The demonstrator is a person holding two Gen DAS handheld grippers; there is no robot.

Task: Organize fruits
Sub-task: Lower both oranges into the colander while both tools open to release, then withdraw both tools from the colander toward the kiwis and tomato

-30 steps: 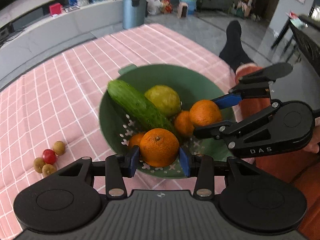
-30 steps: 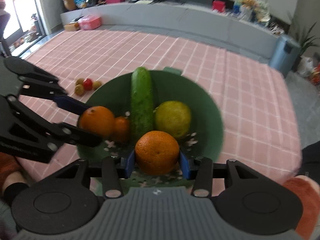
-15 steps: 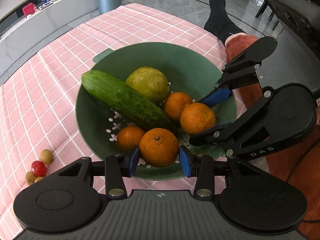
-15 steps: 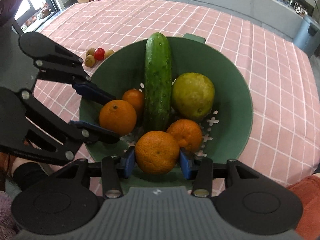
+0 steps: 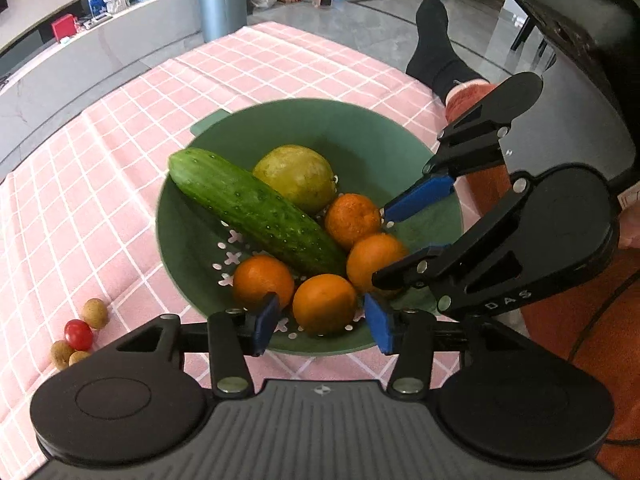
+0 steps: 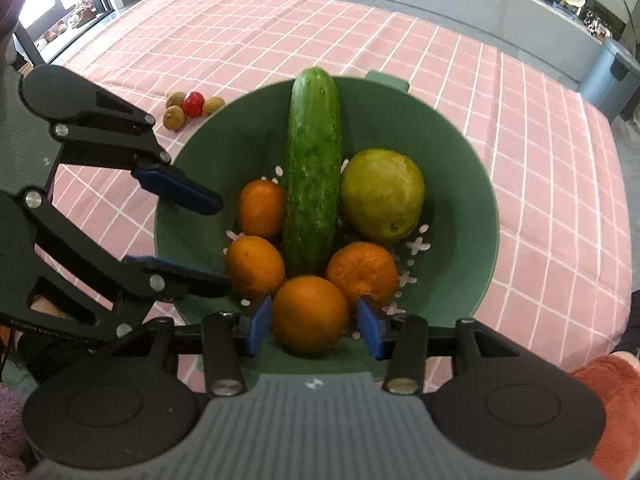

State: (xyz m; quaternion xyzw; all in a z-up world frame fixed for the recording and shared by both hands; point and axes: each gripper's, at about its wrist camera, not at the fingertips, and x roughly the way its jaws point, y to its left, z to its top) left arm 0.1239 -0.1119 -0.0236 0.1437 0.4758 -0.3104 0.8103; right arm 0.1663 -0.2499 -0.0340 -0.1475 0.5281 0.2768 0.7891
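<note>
A green colander bowl holds a cucumber, a yellow-green fruit and several oranges. My left gripper is opening. An orange lies in the bowl between its blue pads, with a gap on each side. My right gripper is opening too. Its orange rests on the bowl's near side, and the pads stand just off it.
A cherry tomato and small brown fruits lie on the pink checked tablecloth left of the bowl. A person's leg in a black sock is beyond the table's right edge.
Both grippers were shut on their oranges. Now both pairs of pads have spread, and the two oranges sit loose in the bowl beside the others.
</note>
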